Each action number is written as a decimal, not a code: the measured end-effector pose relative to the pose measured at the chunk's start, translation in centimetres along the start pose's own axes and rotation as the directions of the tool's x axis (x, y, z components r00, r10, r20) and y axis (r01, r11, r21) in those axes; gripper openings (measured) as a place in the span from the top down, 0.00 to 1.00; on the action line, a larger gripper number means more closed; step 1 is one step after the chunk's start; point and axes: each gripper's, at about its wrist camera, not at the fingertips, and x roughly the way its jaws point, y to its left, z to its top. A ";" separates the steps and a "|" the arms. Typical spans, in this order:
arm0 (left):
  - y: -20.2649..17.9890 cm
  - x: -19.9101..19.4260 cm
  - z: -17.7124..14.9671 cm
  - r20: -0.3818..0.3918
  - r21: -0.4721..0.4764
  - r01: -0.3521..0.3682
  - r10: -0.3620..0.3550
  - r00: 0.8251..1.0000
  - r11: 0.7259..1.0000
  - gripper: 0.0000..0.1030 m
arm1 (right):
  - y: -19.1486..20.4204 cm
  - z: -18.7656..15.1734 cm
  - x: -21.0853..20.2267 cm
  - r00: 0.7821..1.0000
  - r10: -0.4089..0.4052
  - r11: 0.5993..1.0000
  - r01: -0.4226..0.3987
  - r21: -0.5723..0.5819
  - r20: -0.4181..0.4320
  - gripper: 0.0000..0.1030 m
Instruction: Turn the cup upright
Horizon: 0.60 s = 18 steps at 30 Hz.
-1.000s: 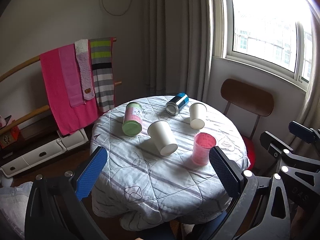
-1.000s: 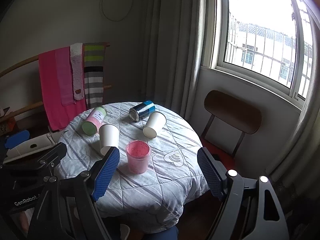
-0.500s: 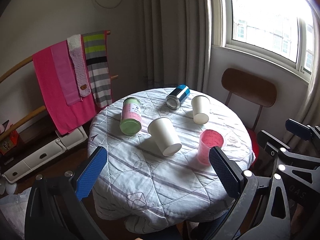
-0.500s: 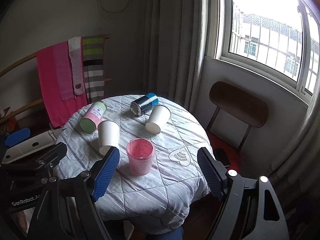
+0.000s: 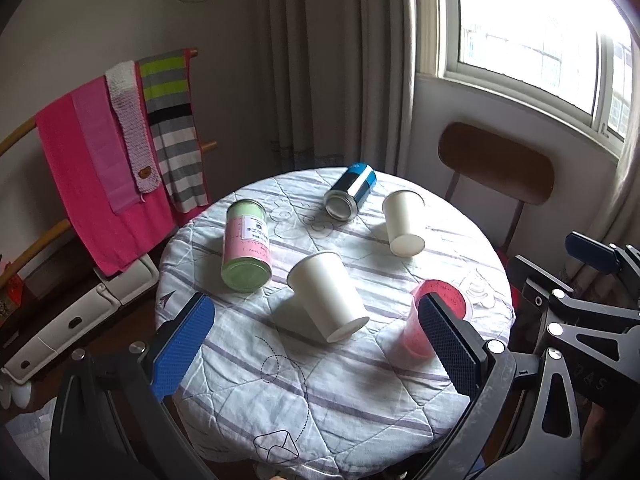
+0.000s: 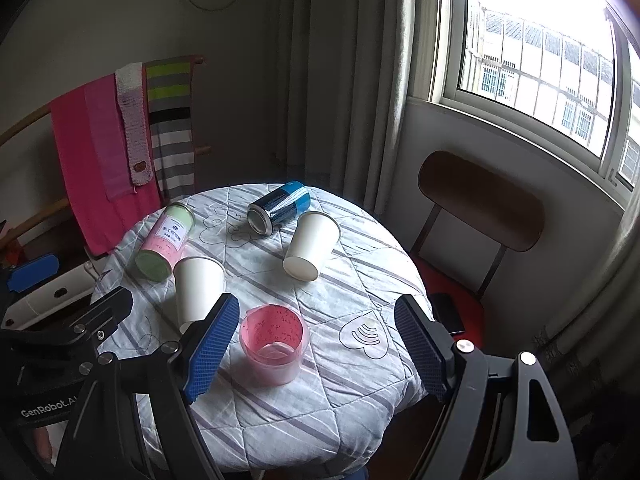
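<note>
Two white paper cups lie on their sides on a round table with a quilted striped cloth (image 5: 320, 396). The near cup (image 5: 326, 294) (image 6: 198, 292) lies mid-table. The far cup (image 5: 403, 222) (image 6: 313, 245) lies toward the chair. A pink translucent cup (image 5: 420, 330) (image 6: 274, 344) stands upright near the front edge. My left gripper (image 5: 316, 346) is open and empty, above the near table edge. My right gripper (image 6: 318, 350) is open and empty, with the pink cup between its fingers in view but farther off.
A pink and green canister (image 5: 245, 250) and a blue can (image 5: 351, 191) lie on their sides on the table. A brown chair (image 6: 478, 208) stands at the right under the window. A rack with pink and striped towels (image 5: 100, 152) stands at the left.
Both grippers have moved closer to the table and a little higher, so the table looks larger and is seen more from above. Nothing on the table has moved.
</note>
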 end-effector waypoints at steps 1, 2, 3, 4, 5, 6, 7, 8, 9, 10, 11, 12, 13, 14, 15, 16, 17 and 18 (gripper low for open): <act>-0.1 0.3 0.1 -0.012 0.009 0.000 0.001 1.000 1.000 0.00 | 0.0 0.0 0.2 1.000 0.003 1.000 -0.003 -0.001 -0.010 0.21; -0.2 0.4 0.1 -0.022 0.020 -0.006 0.006 1.000 1.000 0.00 | 0.0 0.1 0.4 1.000 -0.001 1.000 0.001 -0.003 -0.020 0.21; -0.5 0.6 0.1 -0.023 0.035 -0.012 0.013 1.000 0.999 0.00 | 0.0 0.1 0.6 1.000 -0.003 1.000 0.002 -0.006 -0.030 0.21; -0.7 0.7 0.2 -0.024 0.048 -0.019 0.020 1.000 0.999 0.00 | 0.0 0.1 0.9 0.999 -0.003 1.000 0.003 -0.008 -0.041 0.21; -0.9 0.9 0.2 -0.033 0.057 -0.022 0.024 0.999 0.998 0.00 | -0.1 0.0 1.0 0.999 -0.002 1.000 0.002 -0.005 -0.047 0.21; -1.1 1.0 0.2 -0.038 0.063 -0.022 0.024 0.999 0.998 0.00 | -0.3 0.0 1.2 0.999 -0.002 1.000 0.002 -0.004 -0.054 0.21; -1.4 1.2 0.3 -0.043 0.065 -0.019 0.021 0.999 0.998 0.00 | -0.5 -0.1 1.4 0.998 -0.002 1.000 0.002 0.001 -0.061 0.21; -1.5 1.4 0.3 -0.051 0.065 -0.015 0.019 0.999 0.998 0.00 | -0.7 -0.1 1.6 0.998 0.000 1.000 0.001 0.006 -0.065 0.21; -1.8 1.6 0.4 -0.056 0.068 -0.012 0.015 0.998 0.998 0.00 | -1.0 -0.1 1.7 0.998 0.000 1.000 0.000 0.010 -0.067 0.21; -2.0 1.7 0.4 -0.056 0.072 -0.009 0.014 0.998 0.997 0.00 | -1.3 -0.2 1.8 0.998 -0.003 1.000 0.004 0.013 -0.070 0.21; -2.3 1.8 0.5 -0.057 0.076 -0.008 0.012 0.998 0.997 0.00 | -1.5 -0.3 1.8 0.997 -0.006 1.000 0.007 0.016 -0.071 0.21; -2.5 1.8 0.6 -0.055 0.079 -0.006 0.010 0.998 0.997 0.00 | -1.8 -0.3 1.9 0.997 -0.007 1.000 0.008 0.019 -0.072 0.21; -2.9 1.9 0.6 -0.054 0.083 -0.003 0.007 0.999 0.997 0.00 | -2.1 -0.4 1.9 0.997 -0.008 1.000 0.009 0.025 -0.072 0.21; -3.3 1.9 0.7 -0.056 0.088 -0.001 0.005 0.998 0.996 0.00 | -2.5 -0.4 2.0 0.997 -0.007 0.999 0.009 0.031 -0.073 0.21; -3.6 2.0 0.8 -0.056 0.093 0.002 0.003 0.998 0.996 0.00 | -2.9 -0.5 2.0 0.997 -0.009 0.999 0.012 0.035 -0.076 0.21; -4.0 2.1 0.9 -0.059 0.098 0.004 0.002 0.998 0.995 0.00 | -3.2 -0.5 2.1 0.997 -0.013 0.999 0.016 0.039 -0.078 0.21; -4.3 2.2 0.9 -0.059 0.102 0.006 0.000 0.998 0.995 0.00 | -3.5 -0.5 2.2 0.997 -0.017 0.999 0.021 0.042 -0.080 0.21; -4.6 2.2 0.9 -0.059 0.107 0.007 0.000 0.998 0.994 0.00 | -3.7 -0.6 2.4 0.996 -0.019 0.999 0.023 0.045 -0.082 0.21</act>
